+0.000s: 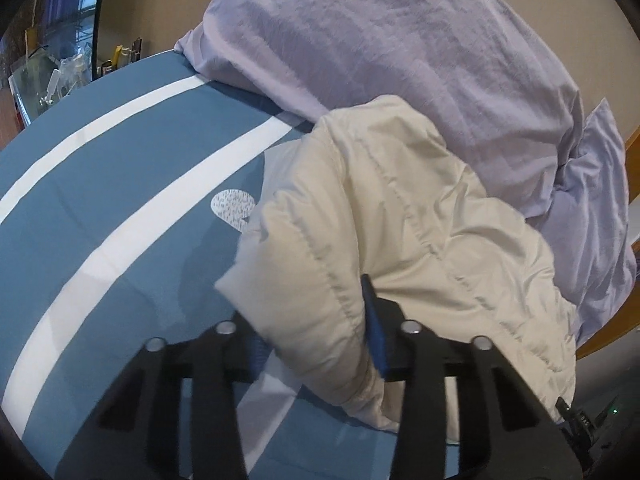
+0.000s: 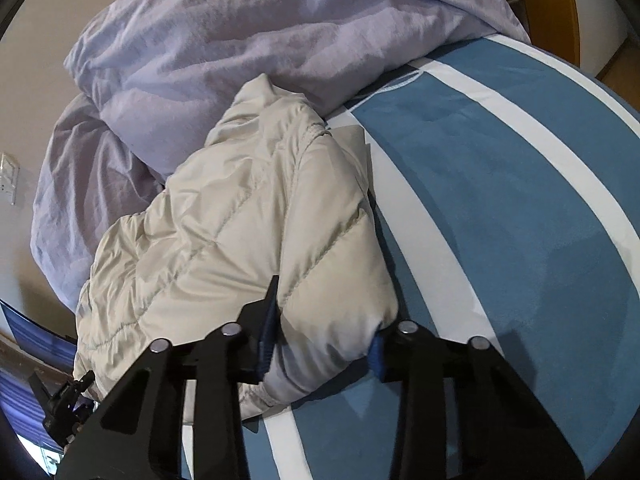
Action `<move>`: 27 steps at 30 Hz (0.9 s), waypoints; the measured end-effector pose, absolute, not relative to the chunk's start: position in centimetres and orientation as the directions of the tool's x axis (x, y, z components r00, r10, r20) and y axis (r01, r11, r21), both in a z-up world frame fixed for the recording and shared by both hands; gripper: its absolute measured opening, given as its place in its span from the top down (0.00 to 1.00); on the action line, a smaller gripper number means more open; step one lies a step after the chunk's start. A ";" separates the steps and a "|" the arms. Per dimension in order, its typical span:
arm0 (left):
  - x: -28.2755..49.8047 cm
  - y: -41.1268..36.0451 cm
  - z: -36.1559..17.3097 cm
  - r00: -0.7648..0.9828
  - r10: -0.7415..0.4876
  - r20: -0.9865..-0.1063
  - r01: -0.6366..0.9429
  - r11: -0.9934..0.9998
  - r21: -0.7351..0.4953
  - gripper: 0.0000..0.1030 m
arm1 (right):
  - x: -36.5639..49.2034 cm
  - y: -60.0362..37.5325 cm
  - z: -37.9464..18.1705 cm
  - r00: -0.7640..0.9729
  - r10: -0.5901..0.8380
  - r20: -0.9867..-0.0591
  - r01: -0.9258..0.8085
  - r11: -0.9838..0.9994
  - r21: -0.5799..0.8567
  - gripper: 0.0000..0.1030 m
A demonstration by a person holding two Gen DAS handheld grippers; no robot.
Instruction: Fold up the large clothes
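Your left gripper (image 1: pixel 316 344) and right gripper (image 2: pixel 320 340) each have jaws clamped on the cream puffer jacket (image 1: pixel 400 216), lying on the blue-striped bed (image 1: pixel 120 208) beside the lilac duvet (image 1: pixel 380 40).

Cream puffer jacket (image 1: pixel 400 216): quilted, smooth cloth with a faint sheen, stitched seams puckered. Lilac duvet (image 1: pixel 392 48): matt, crinkled woven cotton. Blue-and-white striped bedsheet (image 1: pixel 120 184): flat, matt cloth. Black gripper frames: matt plastic with dull metal pins; blue ribbed pads (image 2: pixel 267 332). Glossy orange-brown wood trim (image 2: pixel 568 12).
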State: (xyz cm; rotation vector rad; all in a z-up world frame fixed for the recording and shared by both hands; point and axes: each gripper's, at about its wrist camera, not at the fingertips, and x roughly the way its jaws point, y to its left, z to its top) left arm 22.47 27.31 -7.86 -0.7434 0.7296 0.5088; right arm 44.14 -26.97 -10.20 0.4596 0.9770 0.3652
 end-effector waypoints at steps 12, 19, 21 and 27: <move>16.3 28.6 -6.0 0.684 0.145 -0.715 -0.605 0.661 -0.445 0.71 | 39.9 -26.0 -8.6 0.472 0.570 -0.673 -0.198 0.812 0.549 0.71; 10.4 31.0 -5.6 0.667 0.176 -0.724 -0.632 0.647 -0.426 0.71 | 34.7 -24.1 -8.7 0.391 0.632 -0.669 -0.323 0.775 0.543 0.71; 9.1 31.5 -5.5 0.661 0.187 -0.727 -0.643 0.641 -0.419 0.71 | 33.4 -23.7 -8.8 0.372 0.642 -0.671 -0.352 0.766 0.538 0.71; 7.6 31.5 -6.2 0.632 0.199 -0.749 -0.668 0.629 -0.397 0.63 | 32.3 -23.2 -8.6 0.380 0.604 -0.701 -0.384 0.792 0.475 0.64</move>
